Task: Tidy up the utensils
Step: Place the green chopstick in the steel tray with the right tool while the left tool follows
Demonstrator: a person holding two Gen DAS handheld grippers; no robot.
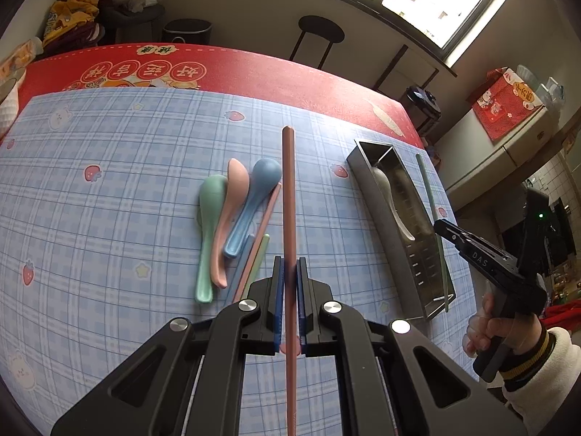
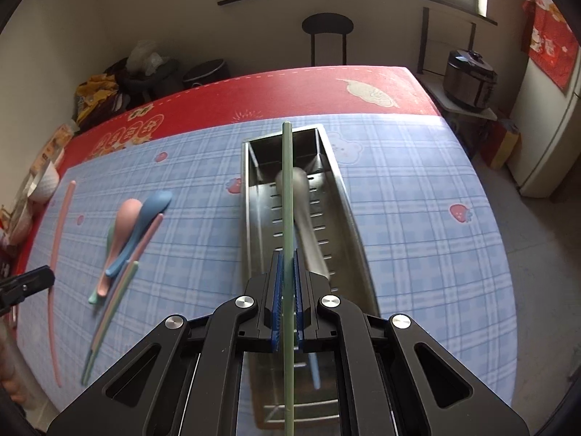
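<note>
My left gripper (image 1: 289,267) is shut on a pink chopstick (image 1: 288,189) and holds it above the blue checked cloth. Left of it lie a green spoon (image 1: 207,214), a pink spoon (image 1: 232,196), a blue spoon (image 1: 254,196) and loose chopsticks (image 1: 259,247). My right gripper (image 2: 288,259) is shut on a green chopstick (image 2: 287,189) above the steel utensil tray (image 2: 345,218). The tray holds a grey spoon (image 2: 305,214) and a blue chopstick (image 2: 314,370). The right gripper (image 1: 441,227) also shows in the left wrist view, beside the tray (image 1: 399,254).
A red mat (image 1: 254,69) covers the table's far part. A white bowl (image 2: 45,181) stands at the left edge. A black stool (image 2: 326,32) and a rice cooker (image 2: 470,80) stand beyond the table.
</note>
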